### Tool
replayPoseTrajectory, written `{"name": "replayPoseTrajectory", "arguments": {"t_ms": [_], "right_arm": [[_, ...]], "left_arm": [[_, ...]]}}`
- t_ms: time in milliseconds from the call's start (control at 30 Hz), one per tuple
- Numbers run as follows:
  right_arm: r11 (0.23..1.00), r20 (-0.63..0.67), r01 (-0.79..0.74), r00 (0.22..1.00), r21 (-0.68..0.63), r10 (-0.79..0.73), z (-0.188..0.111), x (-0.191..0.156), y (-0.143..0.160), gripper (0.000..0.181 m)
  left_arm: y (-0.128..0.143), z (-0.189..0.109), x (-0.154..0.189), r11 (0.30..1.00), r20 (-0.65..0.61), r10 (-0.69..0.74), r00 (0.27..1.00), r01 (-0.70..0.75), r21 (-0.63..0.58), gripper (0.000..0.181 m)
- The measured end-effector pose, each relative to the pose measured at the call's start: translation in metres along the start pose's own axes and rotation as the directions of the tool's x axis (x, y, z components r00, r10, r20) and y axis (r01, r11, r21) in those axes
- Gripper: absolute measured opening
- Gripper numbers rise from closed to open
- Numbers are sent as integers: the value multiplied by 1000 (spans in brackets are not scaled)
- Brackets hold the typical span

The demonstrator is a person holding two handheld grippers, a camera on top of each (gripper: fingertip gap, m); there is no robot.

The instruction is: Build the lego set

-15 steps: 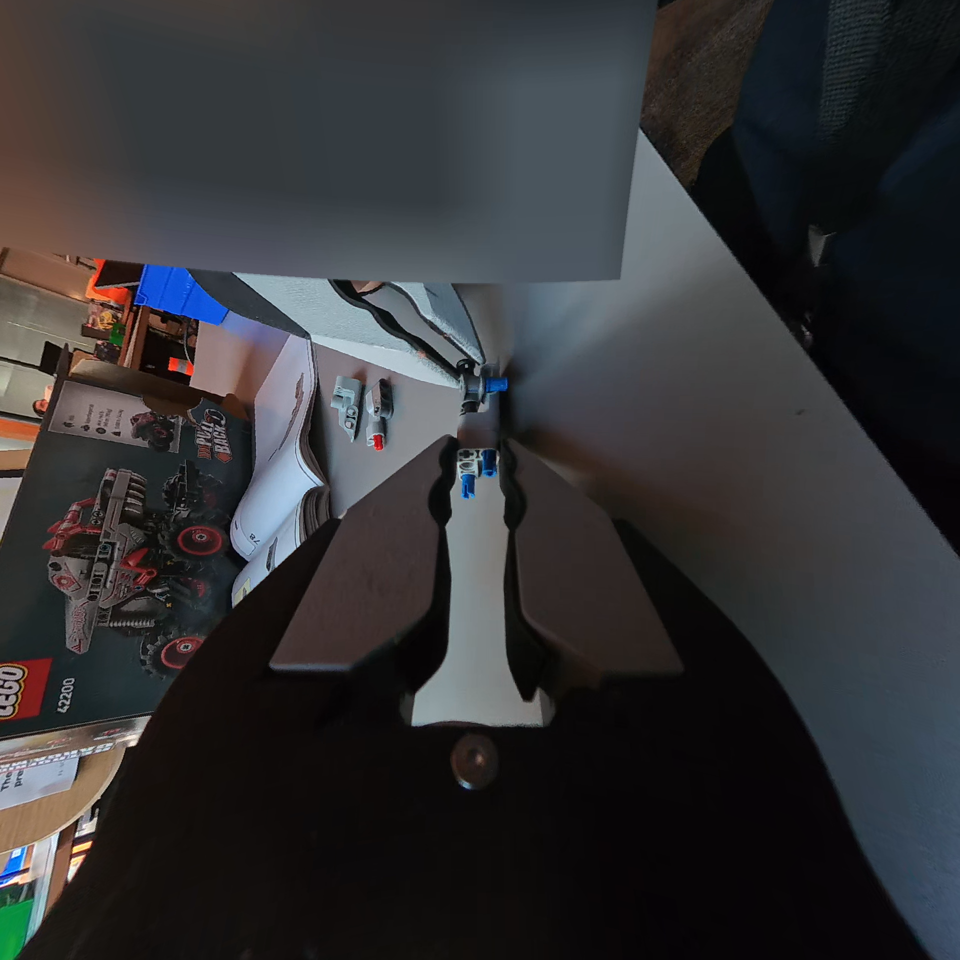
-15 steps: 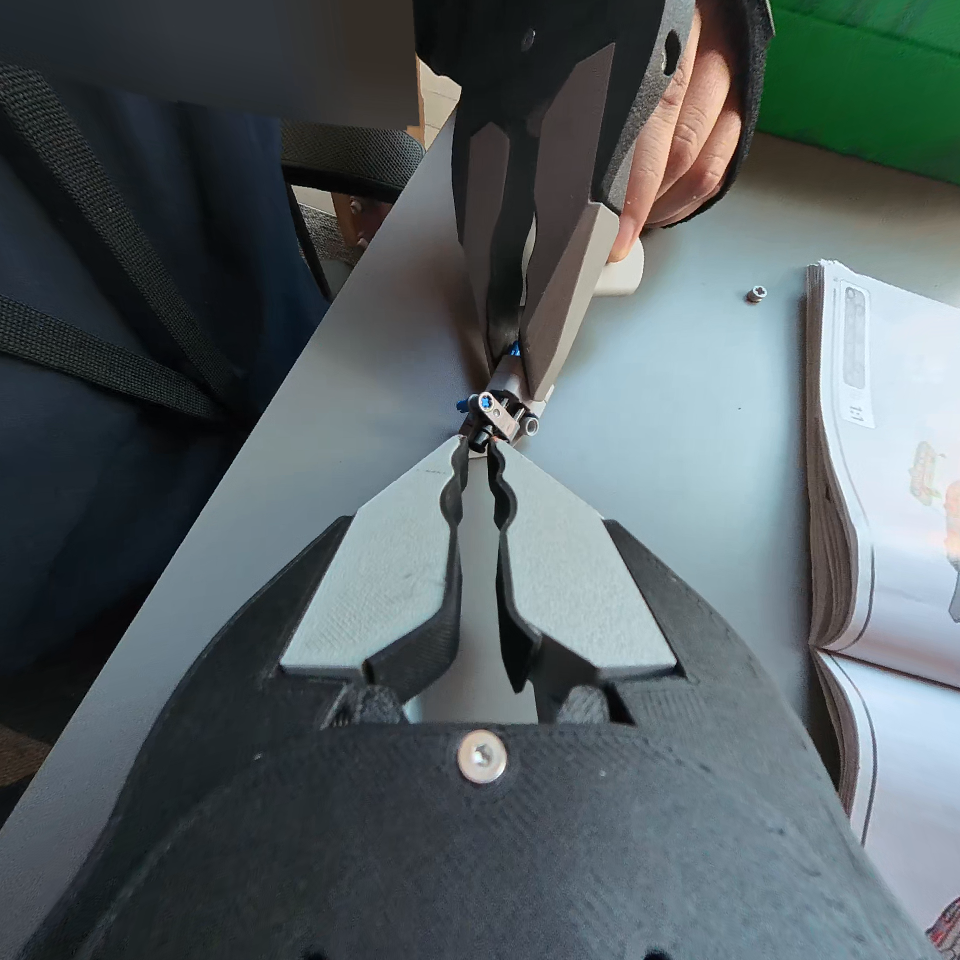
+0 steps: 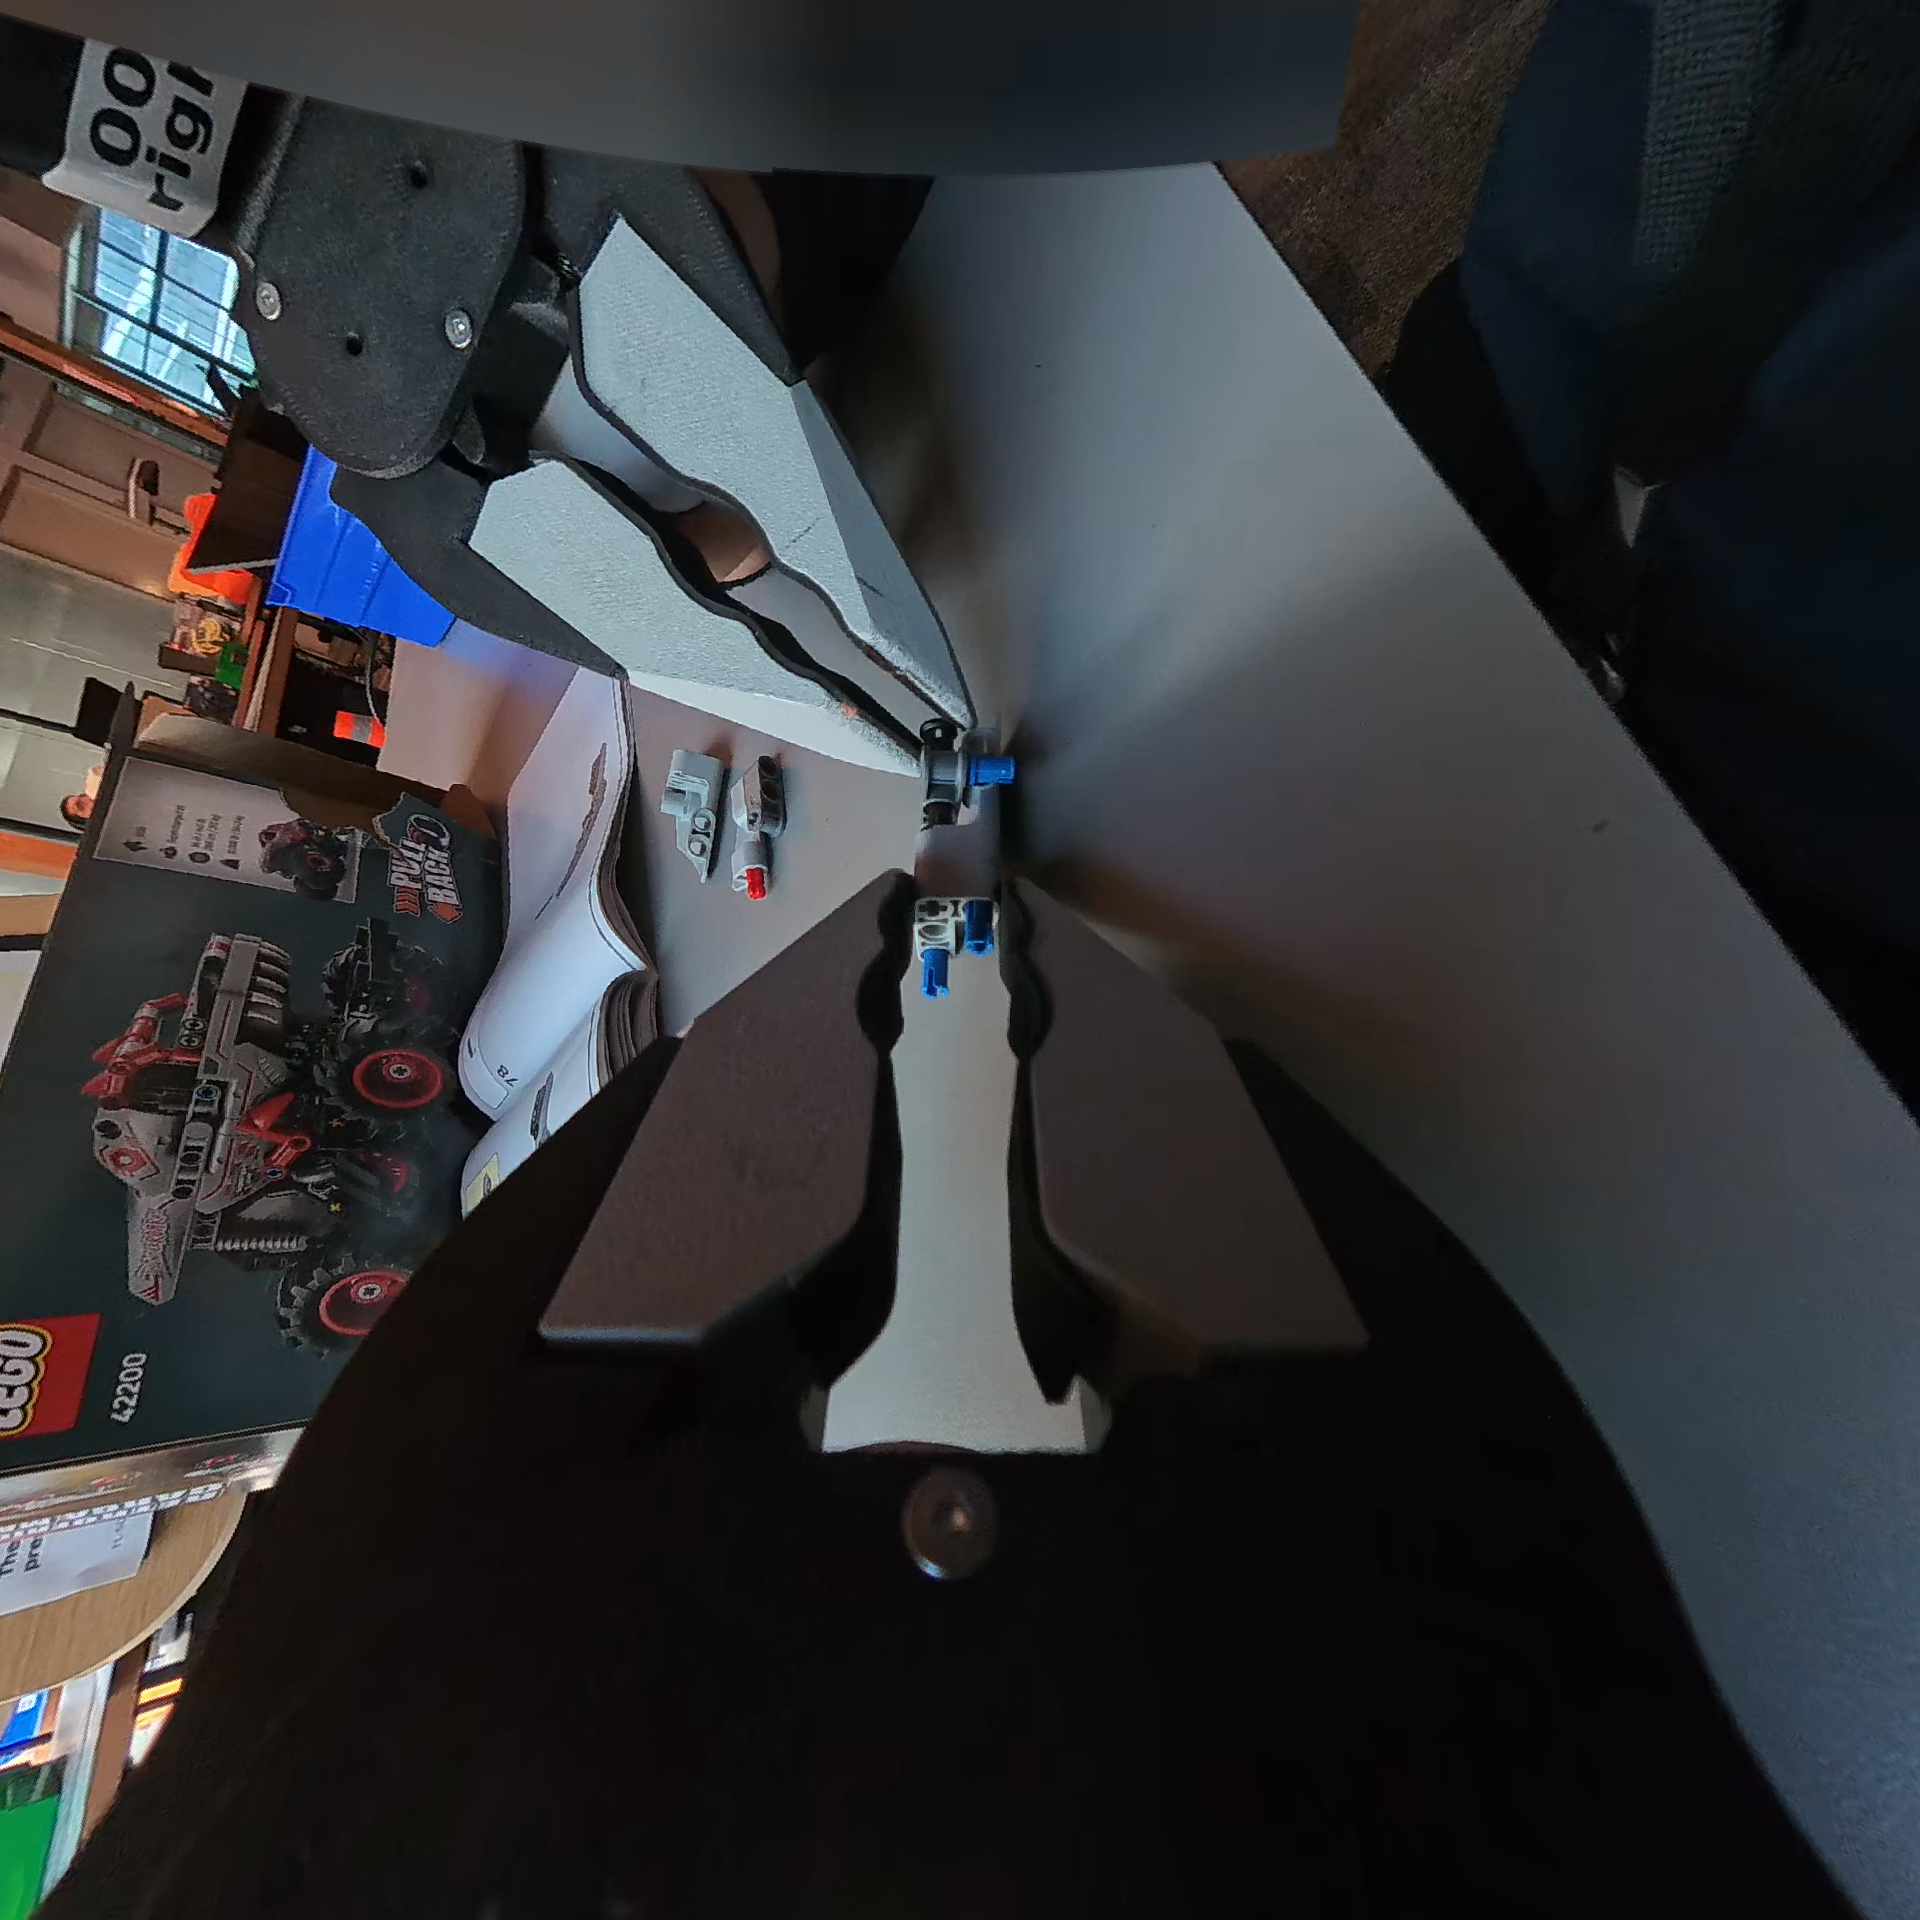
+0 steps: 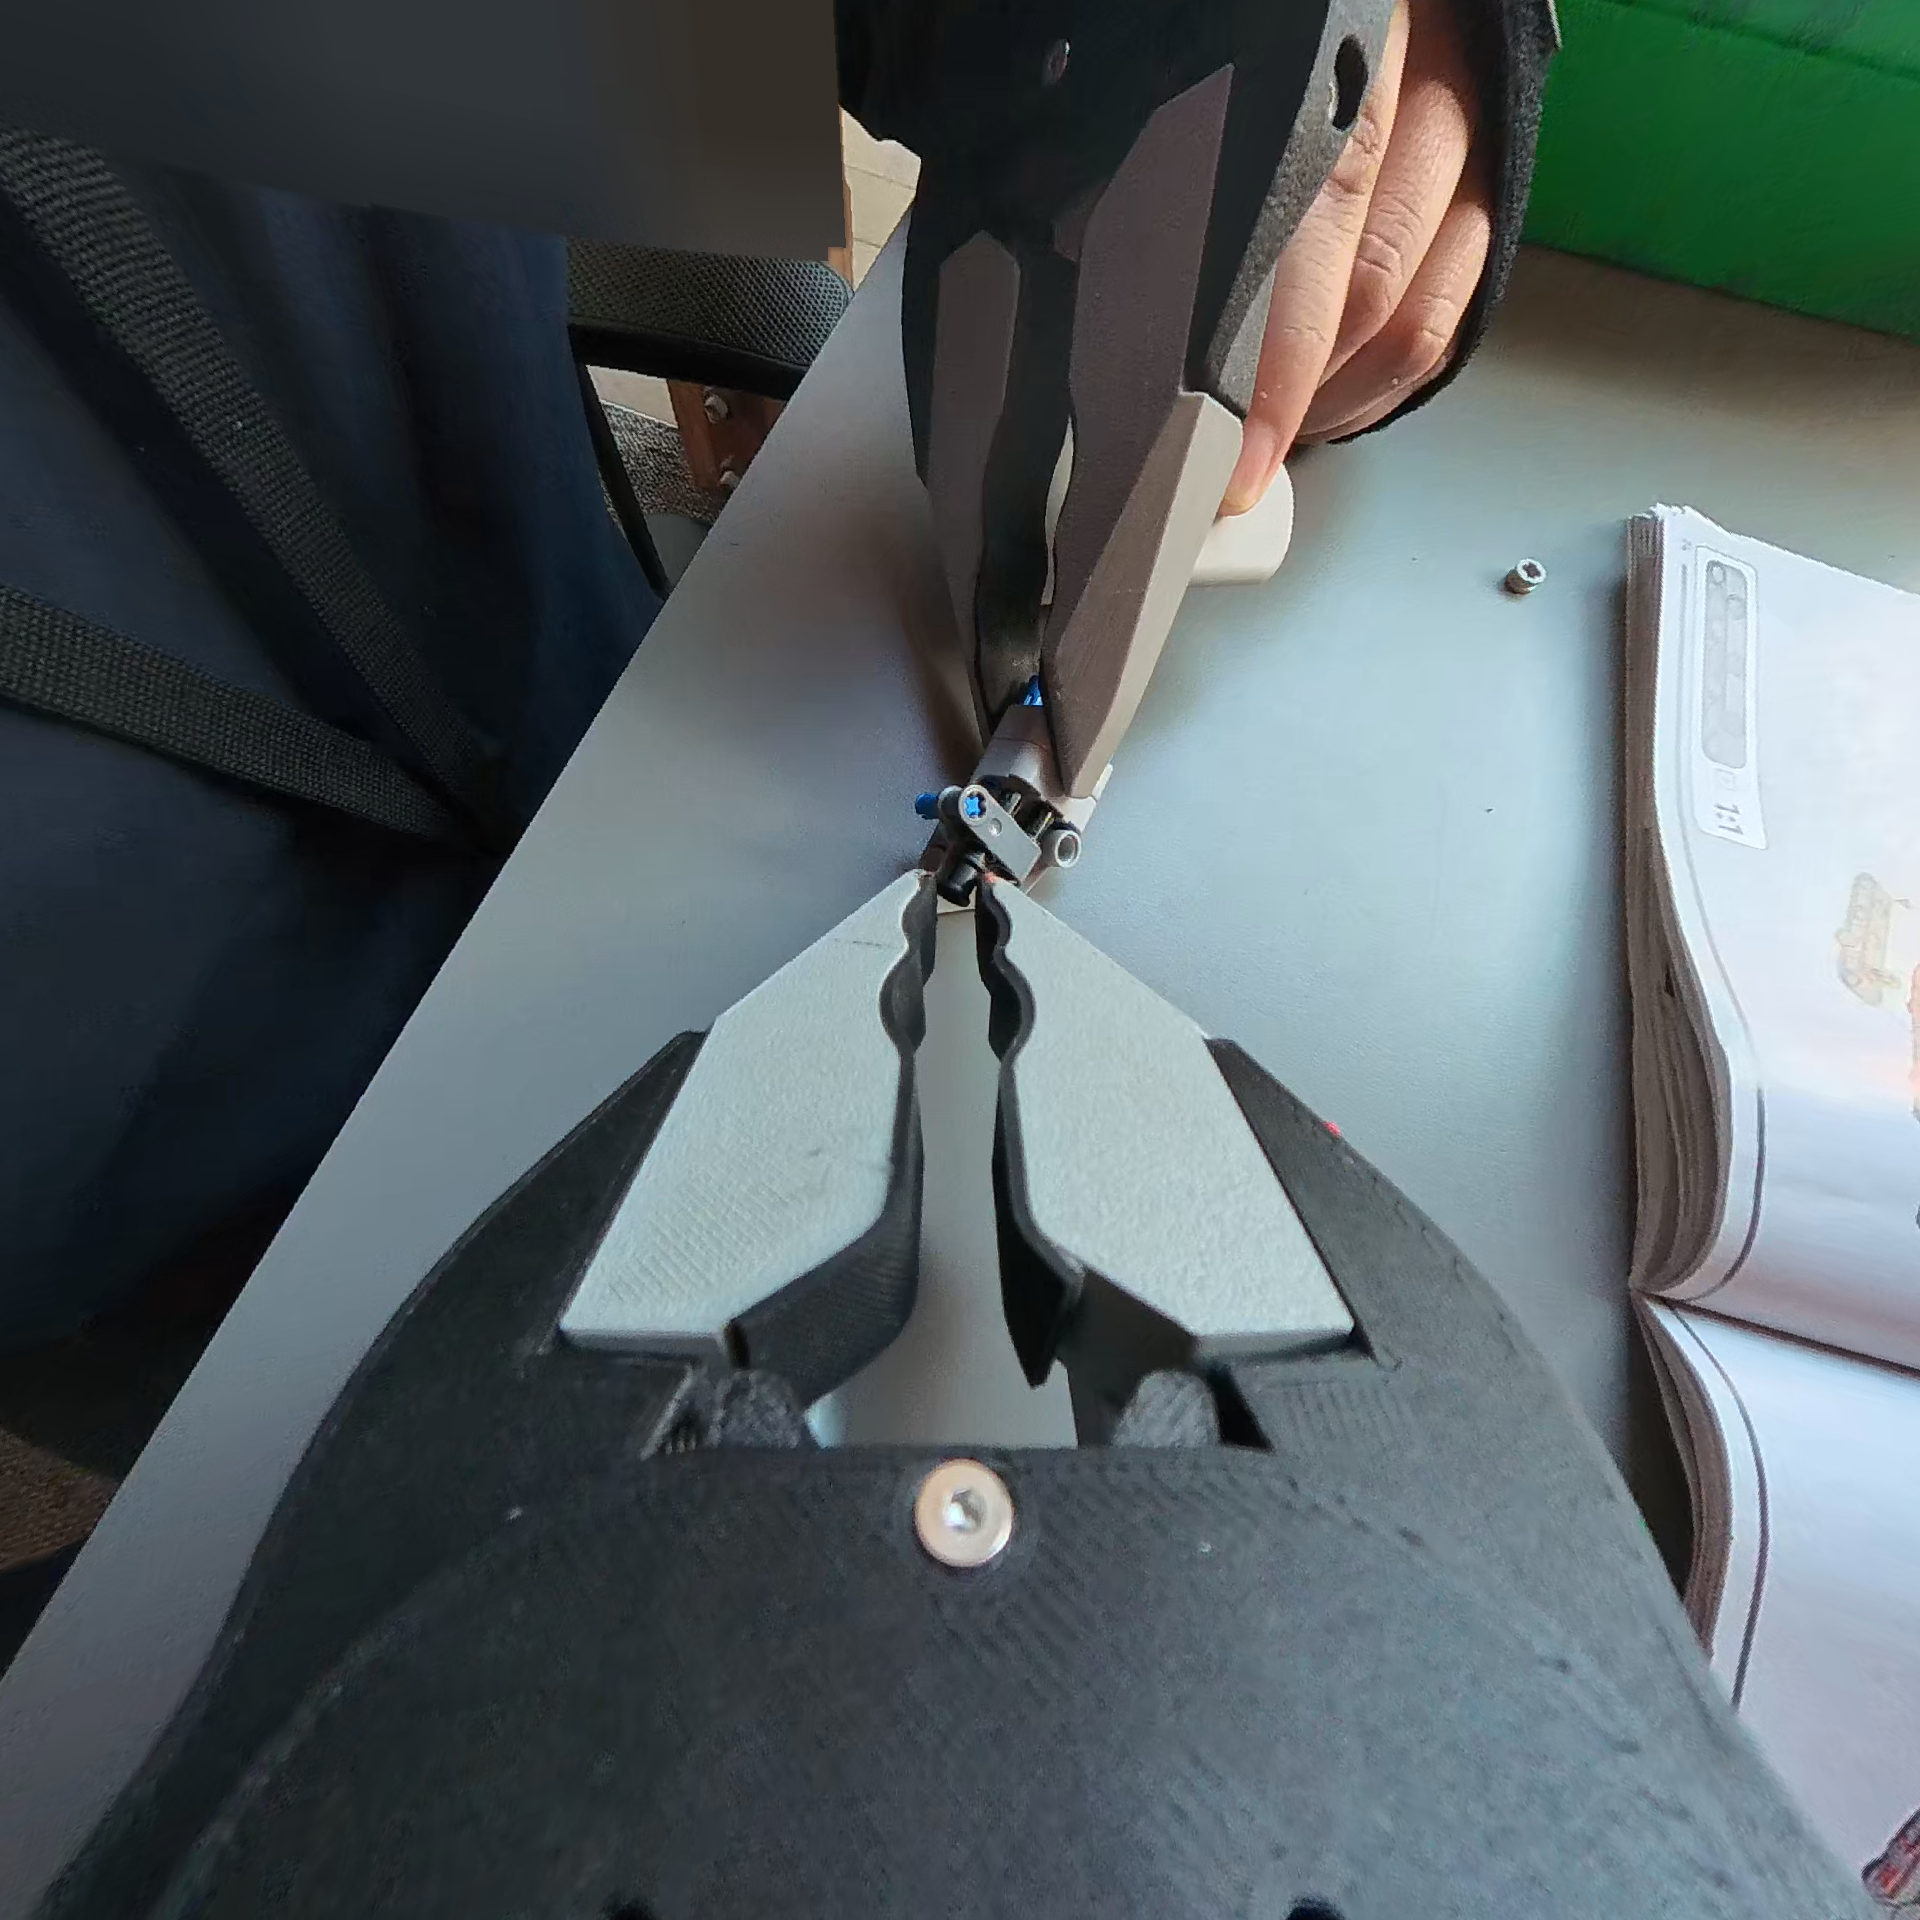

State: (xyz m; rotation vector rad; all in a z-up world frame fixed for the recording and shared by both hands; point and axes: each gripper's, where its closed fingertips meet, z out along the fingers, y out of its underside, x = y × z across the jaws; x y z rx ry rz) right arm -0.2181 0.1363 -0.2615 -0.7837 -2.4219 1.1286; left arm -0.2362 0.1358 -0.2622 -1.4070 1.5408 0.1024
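Jaws: left gripper [image 3: 951,914] clamped on a small white-and-blue Technic piece [image 3: 948,932], frame centre; right gripper [image 4: 951,883] pinched on a grey-black pin assembly [image 4: 997,826] | Step: the two sub-assemblies are being mated, judged | Next: pin-to-hole alignment and a straight push are called for.

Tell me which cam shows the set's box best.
Left wrist view: the box stands at the frame's left edge beyond the open instruction booklet, its printed truck face toward the camera, lower corner cut off by the gripper body. Right wrist view shows none of the box, only the booklet at its right edge.
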Motion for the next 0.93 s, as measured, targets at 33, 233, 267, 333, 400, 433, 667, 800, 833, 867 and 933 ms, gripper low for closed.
{"name": "replayPoseTrajectory", "arguments": {"t_ms": [33, 233, 267, 333, 400, 433, 667, 800, 833, 867, 933], "right_arm": [[1000, -1, 2, 1000, -1, -2, 0, 0, 0, 4], [1000, -2, 6, 1000, -2, -6, 0, 0, 0, 4], [1000, -2, 6, 1000, -3, -6, 0, 0, 0, 4], [1000, -1, 6, 1000, -3, -6, 0, 0, 0, 4], [1000, -2, 6, 1000, -3, -6, 0, 0, 0, 4], [1000, -2, 6, 1000, -3, -6, 0, 0, 0, 4], [1000, 1, 3, 1000, -3, -3, 0, -1, 0, 4], [1000, 0, 5, 1000, -4, -5, 0, -1, 0, 4], [1000, 0, 5, 1000, -4, -5, 0, -1, 0, 4], [1000, 0, 4, 1000, -3, -4, 0, -1, 0, 4], [1000, -1, 5, 1000, -3, -5, 0, -1, 0, 4]], "left_arm": [[0, 0, 0, 1000, 1, 2, 1000, -2, 0, 14], [0, 0, 0, 1000, 0, -1, 1000, 1, 2, 14], [0, 0, 0, 1000, 0, -1, 1000, 1, 1, 14], [0, 0, 0, 1000, 0, -2, 1000, 2, 1, 14], [0, 0, 0, 1000, 0, -3, 1000, 3, 2, 14], [0, 0, 0, 1000, 0, -5, 1000, 5, 2, 14], [0, 0, 0, 1000, 1, -3, 1000, 3, 1, 13], [0, 0, 0, 1000, 1, -4, 1000, 4, 1, 13], [0, 0, 0, 1000, 2, -4, 1000, 4, 1, 13], [0, 0, 0, 1000, 1, -4, 1000, 4, 1, 13], [0, 0, 0, 1000, 1, -4, 1000, 4, 1, 13]]}}
